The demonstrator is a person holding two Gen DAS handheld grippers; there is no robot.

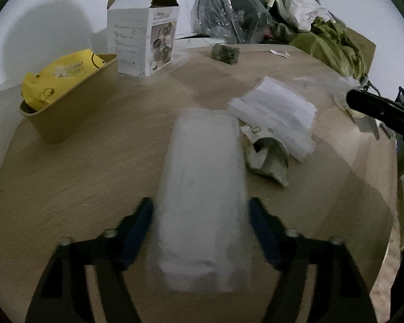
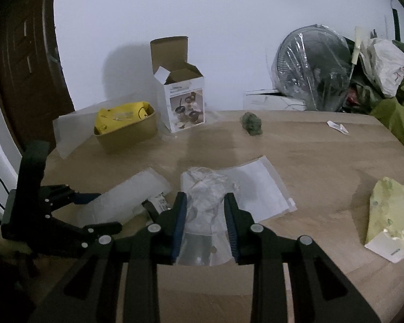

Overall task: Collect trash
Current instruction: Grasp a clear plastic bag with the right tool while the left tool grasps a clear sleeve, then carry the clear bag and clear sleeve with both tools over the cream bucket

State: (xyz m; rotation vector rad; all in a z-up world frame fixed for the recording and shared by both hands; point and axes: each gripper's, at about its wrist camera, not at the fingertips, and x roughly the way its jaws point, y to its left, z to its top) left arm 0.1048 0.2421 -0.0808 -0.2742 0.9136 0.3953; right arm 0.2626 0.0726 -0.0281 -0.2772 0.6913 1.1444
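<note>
My left gripper point(image 1: 200, 207) is shut on a frosted white plastic roll point(image 1: 202, 188), blue pads against both of its sides. In the right wrist view this left gripper point(image 2: 105, 211) sits low at the left with the roll point(image 2: 126, 196) between its fingers. My right gripper point(image 2: 205, 197) is shut on a crumpled clear plastic wrap point(image 2: 206, 188), held over the wooden table point(image 2: 309, 156). One black finger of the right gripper point(image 1: 377, 105) shows at the right edge of the left wrist view. A tan bin point(image 1: 67, 113) holding a yellow bag stands at the far left.
On the table lie a flat white plastic bag point(image 2: 261, 191), a crumpled paper scrap point(image 1: 266, 156), a green lump point(image 2: 251, 123), a pale yellow wrapper point(image 2: 390, 215) and a small white packet point(image 2: 338, 127). An open white carton point(image 2: 184, 102) and a plastic-wrapped fan point(image 2: 312, 70) stand at the back.
</note>
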